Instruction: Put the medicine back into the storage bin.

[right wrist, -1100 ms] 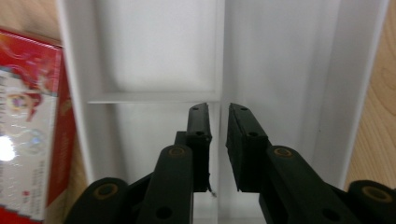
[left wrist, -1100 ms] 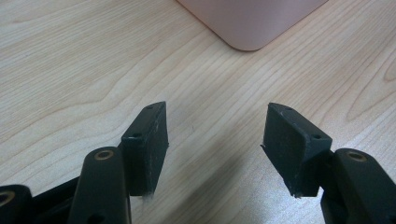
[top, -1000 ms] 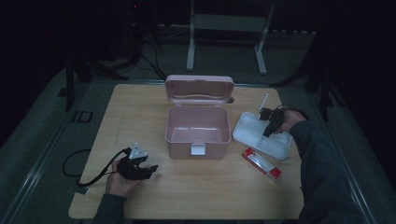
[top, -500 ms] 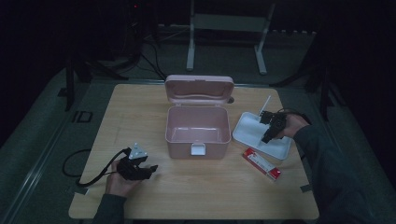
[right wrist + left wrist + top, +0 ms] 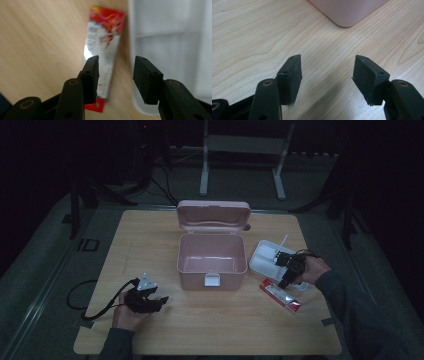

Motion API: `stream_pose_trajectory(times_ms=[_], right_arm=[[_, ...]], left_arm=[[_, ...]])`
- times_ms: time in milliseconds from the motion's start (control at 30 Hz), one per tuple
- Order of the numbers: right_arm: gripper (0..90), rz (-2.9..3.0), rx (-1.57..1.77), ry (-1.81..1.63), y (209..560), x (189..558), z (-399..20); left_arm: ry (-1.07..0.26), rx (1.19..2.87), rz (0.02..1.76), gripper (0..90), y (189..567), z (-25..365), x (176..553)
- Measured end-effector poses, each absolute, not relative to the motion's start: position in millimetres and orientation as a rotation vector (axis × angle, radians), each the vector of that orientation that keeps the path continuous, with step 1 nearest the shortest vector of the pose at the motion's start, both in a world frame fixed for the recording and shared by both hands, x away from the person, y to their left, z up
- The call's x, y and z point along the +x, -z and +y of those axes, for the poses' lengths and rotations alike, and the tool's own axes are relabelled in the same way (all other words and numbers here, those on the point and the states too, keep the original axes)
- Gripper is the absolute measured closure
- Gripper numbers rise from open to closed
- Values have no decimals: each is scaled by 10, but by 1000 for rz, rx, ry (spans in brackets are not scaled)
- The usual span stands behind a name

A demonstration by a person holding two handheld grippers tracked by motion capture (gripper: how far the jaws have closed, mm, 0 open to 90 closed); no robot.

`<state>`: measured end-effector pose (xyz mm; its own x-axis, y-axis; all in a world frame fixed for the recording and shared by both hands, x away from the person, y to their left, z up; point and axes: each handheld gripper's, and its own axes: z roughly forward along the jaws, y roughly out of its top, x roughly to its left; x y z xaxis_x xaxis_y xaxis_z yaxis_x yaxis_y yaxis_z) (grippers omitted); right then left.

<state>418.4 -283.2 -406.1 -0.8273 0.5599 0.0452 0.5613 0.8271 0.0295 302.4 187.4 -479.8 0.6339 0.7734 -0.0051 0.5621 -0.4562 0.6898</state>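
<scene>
One wooden table (image 5: 215, 330) carries three items: one pink box, one white tray, one red-and-silver packet.

The pink box (image 5: 211, 260) stands at the table's centre with its lid (image 5: 213, 214) raised upright on the far side; the interior appears bare.

The white tray (image 5: 267, 260) lies near the right edge, just right of the box, and has divided compartments. One thin white stick (image 5: 283, 241) leans out at its far side.

The red-and-silver packet (image 5: 281, 296) lies flat on the table, just beside the tray's near edge.

Two grippers are in use. The right gripper (image 5: 286, 279) hangs over the tray's near edge and the packet. Its jaws have just been opening; in the right gripper view they stand well apart above the packet (image 5: 105, 47) and the tray rim (image 5: 132, 62), with nothing gripped between them.

The left gripper (image 5: 155, 301) rests near the table's front left corner, one hand (image 5: 127, 316) around it. Its jaws stand wide apart and hold nothing, with bare wood between them and one corner of the box (image 5: 347, 12) ahead.
</scene>
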Motion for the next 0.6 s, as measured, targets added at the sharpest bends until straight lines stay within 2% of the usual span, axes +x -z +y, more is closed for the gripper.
stream_pose_trajectory(times_ms=[600], right_arm=[[425,-2991,-923,21,4330,4009,-2732]], left_arm=[[-409,2184,1036,399,4791,1877,3021]])
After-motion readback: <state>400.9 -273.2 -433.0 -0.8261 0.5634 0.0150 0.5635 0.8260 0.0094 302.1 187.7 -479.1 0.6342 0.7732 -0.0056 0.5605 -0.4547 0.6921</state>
